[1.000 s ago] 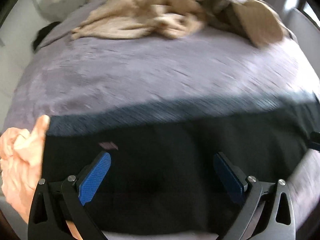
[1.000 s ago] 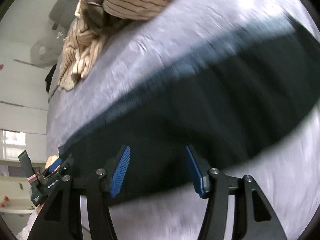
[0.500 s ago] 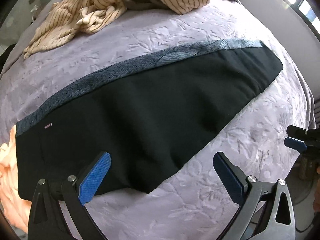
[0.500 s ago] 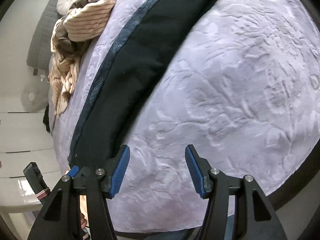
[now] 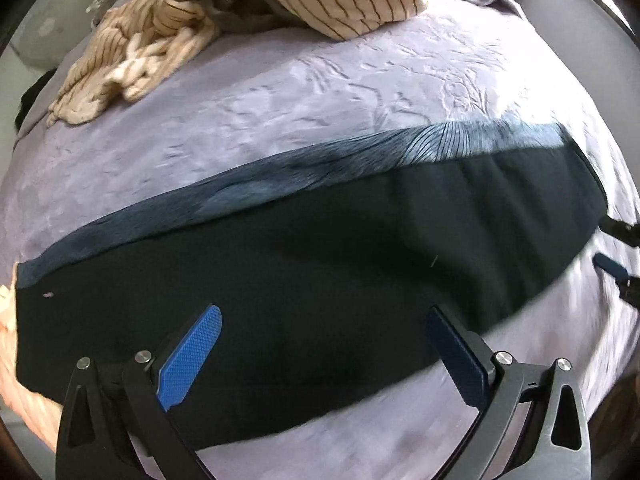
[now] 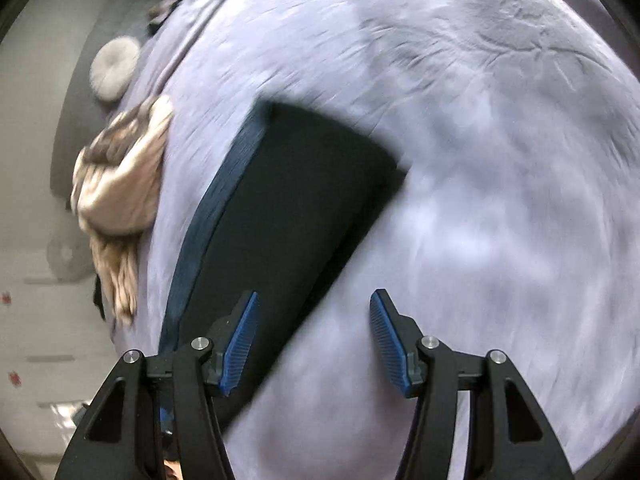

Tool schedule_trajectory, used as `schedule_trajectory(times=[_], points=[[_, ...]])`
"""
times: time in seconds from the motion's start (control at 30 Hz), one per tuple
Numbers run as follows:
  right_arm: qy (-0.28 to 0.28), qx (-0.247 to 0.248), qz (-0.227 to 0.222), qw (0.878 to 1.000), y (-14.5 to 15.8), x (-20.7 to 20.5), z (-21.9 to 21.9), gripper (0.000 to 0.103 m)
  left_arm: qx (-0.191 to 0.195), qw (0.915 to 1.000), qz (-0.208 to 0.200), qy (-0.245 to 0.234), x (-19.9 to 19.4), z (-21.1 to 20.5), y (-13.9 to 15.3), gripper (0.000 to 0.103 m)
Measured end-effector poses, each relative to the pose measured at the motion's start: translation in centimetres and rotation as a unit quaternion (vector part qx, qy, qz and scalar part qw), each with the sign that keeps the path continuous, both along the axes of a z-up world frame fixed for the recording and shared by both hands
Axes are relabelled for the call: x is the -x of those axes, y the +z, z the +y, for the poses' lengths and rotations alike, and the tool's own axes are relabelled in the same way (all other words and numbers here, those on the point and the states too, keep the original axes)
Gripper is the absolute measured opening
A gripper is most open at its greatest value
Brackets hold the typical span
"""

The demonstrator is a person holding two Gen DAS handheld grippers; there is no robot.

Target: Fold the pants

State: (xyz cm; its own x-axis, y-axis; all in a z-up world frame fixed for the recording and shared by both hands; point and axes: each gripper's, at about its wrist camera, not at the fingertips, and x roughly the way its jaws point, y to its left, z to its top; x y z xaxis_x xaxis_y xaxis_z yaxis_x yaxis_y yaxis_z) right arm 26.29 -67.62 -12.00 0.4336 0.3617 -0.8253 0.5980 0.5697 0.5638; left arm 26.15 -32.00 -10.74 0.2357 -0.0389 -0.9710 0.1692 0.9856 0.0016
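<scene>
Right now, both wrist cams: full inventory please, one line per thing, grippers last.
Black pants with a blue patterned side stripe: one, laid flat and long across the bedspread, under both grippers.
Lilac embossed bedspread: one, covers the whole bed.
Cream striped clothes pile: one heap, far side of the bed, apart from the pants.
Peach cloth: one, at the left edge of the left wrist view, touching the pants' end.
Round pale cushion: one, off-white, beyond the bed's far side.
Left gripper: black frame, blue pads, open over the pants.
Right gripper: same build, open, straddling the pants' near edge.
</scene>
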Motion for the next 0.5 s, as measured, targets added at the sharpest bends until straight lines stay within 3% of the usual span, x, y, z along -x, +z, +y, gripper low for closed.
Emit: schedule_trajectory(times=[0.07, 0.1, 0.13, 0.17, 0.27, 0.33, 0.4, 0.43, 0.5], points=[[-0.006, -0.020, -0.006, 1.000, -1.4, -1.2, -1.9, 0.056, -0.004, 0.9999, 0.003, 0.015, -0.9, -1.7, -0.7, 0.103], [-0.005, -0.027, -0.008, 1.000, -1.9, -1.7, -2.4, 0.027, -0.007, 0.9998, 0.005, 0.019, -1.3, -2.6, -0.9, 0.103], [0.001, -0.034, -0.005, 0.999, -2.3, -2.3, -2.8, 0.019, -0.010, 0.9997, 0.006, 0.019, -1.5, -3.2, -0.9, 0.103], [0.006, -0.040, -0.001, 0.999, -2.3, -2.7, -2.9, 0.019, -0.011, 0.9998, 0.003, 0.017, -1.6, -3.9, -0.8, 0.103], [0.040, -0.040, -0.047, 0.997, -0.2, -3.2, -3.3, 0.018, -0.024, 0.9995, -0.014, -0.010, -1.4, -5.7, -1.1, 0.103], [0.070, -0.020, -0.036, 0.997, -0.6, -3.4, -3.3, 0.020, -0.044, 0.9987, 0.004, -0.023, -1.3, -6.5, -2.7, 0.103], [0.068, -0.027, -0.002, 0.997, -2.3, -3.4, -3.9, 0.039, -0.044, 0.9988, 0.020, -0.012, -1.3, -6.6, -4.2, 0.103], [0.041, -0.059, 0.003, 0.997, -3.3, -2.7, -4.7, 0.041, -0.037, 0.9990, 0.024, -0.001, -1.3, -6.4, -4.3, 0.103], [0.006, -0.106, -0.024, 0.994, -3.7, -1.5, -5.5, 0.050, -0.024, 0.9991, 0.032, 0.014, -1.5, -5.9, -4.4, 0.103]])
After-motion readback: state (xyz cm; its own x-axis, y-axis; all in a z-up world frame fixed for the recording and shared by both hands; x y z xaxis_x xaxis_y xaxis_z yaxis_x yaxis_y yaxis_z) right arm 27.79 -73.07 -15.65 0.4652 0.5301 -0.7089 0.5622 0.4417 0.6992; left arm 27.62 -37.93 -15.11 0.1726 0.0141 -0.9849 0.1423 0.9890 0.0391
